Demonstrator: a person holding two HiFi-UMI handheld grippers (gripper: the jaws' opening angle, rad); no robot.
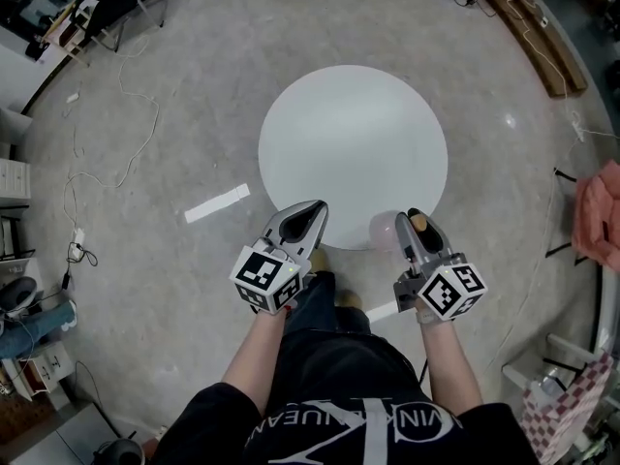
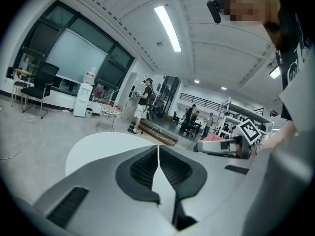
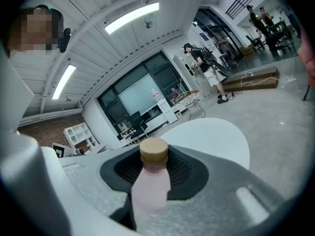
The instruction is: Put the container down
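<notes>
The container is a pale pink bottle (image 3: 149, 186) with a tan wooden cap. My right gripper (image 3: 153, 167) is shut on it, the ribbed pads pressing on both sides just below the cap. In the head view the bottle (image 1: 384, 231) hangs in the right gripper (image 1: 413, 220) at the near edge of the round white table (image 1: 352, 153). The left gripper (image 1: 316, 211) hovers beside it over the same near edge. The left gripper (image 2: 158, 154) is shut with nothing between its pads, which meet along a thin seam.
Grey concrete floor surrounds the table, with loose cables at the left and a white tape strip (image 1: 217, 203). A pink cloth (image 1: 599, 216) hangs on a rack at the right. Several people (image 2: 143, 104) stand far off, and an office chair (image 2: 42, 85) is by the windows.
</notes>
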